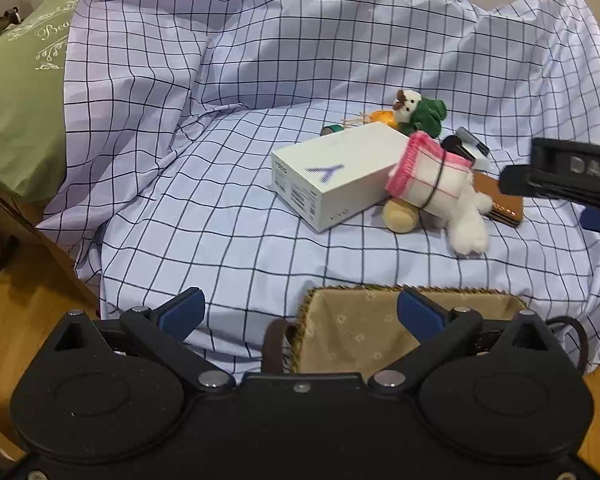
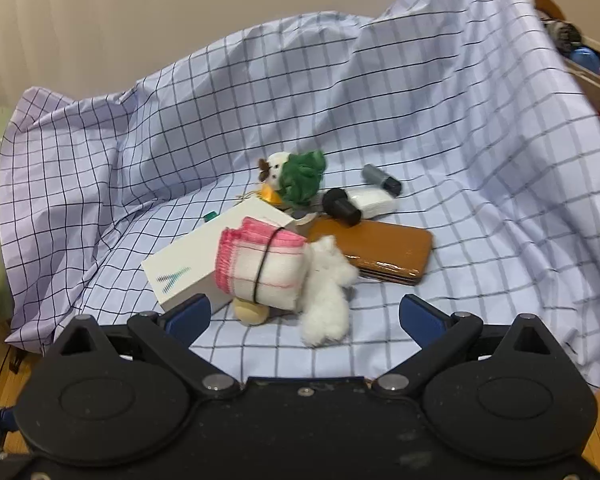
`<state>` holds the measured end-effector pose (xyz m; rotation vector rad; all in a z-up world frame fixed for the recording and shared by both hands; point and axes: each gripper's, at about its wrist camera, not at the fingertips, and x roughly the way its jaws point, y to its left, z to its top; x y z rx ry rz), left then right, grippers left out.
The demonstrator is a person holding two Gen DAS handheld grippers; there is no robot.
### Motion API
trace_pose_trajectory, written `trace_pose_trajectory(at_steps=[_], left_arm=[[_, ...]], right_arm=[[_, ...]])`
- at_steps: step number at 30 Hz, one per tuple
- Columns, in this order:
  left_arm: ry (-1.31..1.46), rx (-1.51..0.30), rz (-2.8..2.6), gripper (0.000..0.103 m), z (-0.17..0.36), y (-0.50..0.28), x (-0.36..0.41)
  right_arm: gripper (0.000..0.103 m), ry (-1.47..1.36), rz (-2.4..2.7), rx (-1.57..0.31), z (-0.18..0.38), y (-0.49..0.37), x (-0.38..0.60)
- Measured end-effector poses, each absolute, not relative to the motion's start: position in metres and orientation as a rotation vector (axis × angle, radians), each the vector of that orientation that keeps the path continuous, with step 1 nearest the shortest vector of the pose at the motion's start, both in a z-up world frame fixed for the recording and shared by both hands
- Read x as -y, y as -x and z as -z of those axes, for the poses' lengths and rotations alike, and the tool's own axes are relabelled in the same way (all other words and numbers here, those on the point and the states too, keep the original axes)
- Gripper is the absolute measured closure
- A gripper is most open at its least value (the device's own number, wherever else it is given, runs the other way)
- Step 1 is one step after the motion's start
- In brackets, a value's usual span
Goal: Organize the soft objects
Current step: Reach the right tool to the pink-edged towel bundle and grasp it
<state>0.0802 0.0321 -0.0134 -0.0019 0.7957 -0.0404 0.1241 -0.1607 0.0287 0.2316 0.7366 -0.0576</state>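
Left wrist: left gripper (image 1: 300, 314) is wide open and empty, hovering over the basket (image 1: 380, 336) at the near edge of the checked sheet (image 1: 180, 160). The pile sits mid-sheet, toward the right: white box (image 1: 332, 172), rolled towel (image 1: 428, 172) leaning on it, white plush (image 1: 468, 220) just beside the towel, green plush (image 1: 420, 114) behind the box. The right gripper's body pokes in from the right edge. Suggest the left stays parked by the basket to steady it; nothing for it to grab yet.

Right wrist: right gripper (image 2: 304, 316) is also fully open and empty, lined up on the pile. The towel (image 2: 260, 264) and white plush (image 2: 326, 292) are nearest, almost between the fingers. Hard stuff to skip: box (image 2: 188, 264), brown case (image 2: 380, 252), black cylinder (image 2: 342, 204), and a grey tube (image 2: 380, 178) farther back.

My read: first pick is the towel or the white plush.
- They touch, so pick one and come in from its free side.
- For the plush, close on the body, not a leg; legs will flop and slip.
- For the towel, grip across the roll near the black band so it doesn't unroll.
- Lift straight up; the box under the towel may shift.
- Keep fingertips off the sheet, as it'll bunch.
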Motion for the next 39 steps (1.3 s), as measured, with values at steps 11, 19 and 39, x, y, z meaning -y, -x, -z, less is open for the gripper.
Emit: trace_pose_trajectory(at_steps=[11, 19, 39], left_arm=[[0.016, -0.828, -0.011, 0.004, 0.029, -0.101, -0.055], [0.031, -0.844, -0.017, 0.004, 0.035, -0.106, -0.064], [-0.013, -0.850, 0.030, 0.004, 0.030, -0.124, -0.048]], right_arm=[[0.001, -0.210, 0.029, -0.814, -0.002, -0.195, 0.132], [0.002, -0.206, 0.057, -0.891, 0.022, -0.231, 0.123], [0.026, -0.282, 0.062, -0.845, 0.002, -0.216, 0.151]])
